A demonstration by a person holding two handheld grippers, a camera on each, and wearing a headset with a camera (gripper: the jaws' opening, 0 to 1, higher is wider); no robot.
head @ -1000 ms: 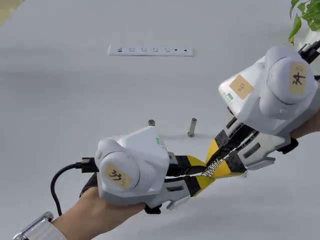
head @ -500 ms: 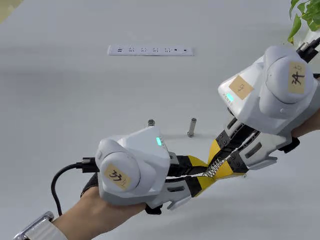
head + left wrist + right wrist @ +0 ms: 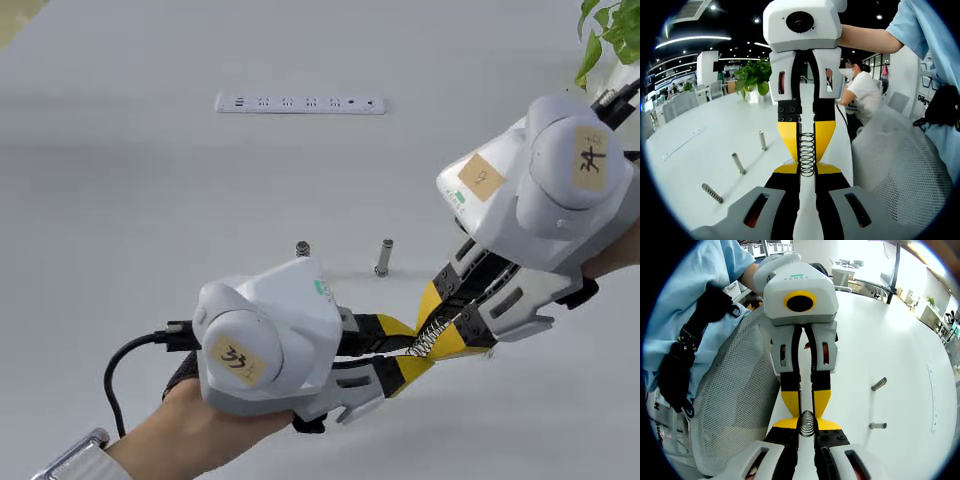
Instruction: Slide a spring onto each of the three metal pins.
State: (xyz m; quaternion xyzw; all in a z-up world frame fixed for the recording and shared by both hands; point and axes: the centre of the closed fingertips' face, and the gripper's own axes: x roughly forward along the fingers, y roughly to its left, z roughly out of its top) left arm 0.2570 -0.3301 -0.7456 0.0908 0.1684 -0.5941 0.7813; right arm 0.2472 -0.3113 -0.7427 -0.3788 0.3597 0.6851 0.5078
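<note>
Hardly anything has changed over the last second. My left tool [image 3: 405,350] and right tool [image 3: 436,324] were nose to nose then and they are nose to nose now, with the spring [image 3: 807,150] bridging their tips just as before. The small shift of the pins in the head view is my own head moving. I take this as a regrip still in progress, so the count has not advanced. One pin [image 3: 712,193] already wears a spring, and two bare pins [image 3: 738,163] [image 3: 762,140] stand beside it toward the middle of the worktop [image 3: 150,180], well apart from the tools. Both tools look pinched on the spring: it lies lengthwise between the right jaws, and the left jaws are closed on its nearer end. My left hand [image 3: 195,425] comes in from the near edge and aims its tool across to the right. The right tool slants down from the right edge to meet it, above the worktop rather than on it.
</note>
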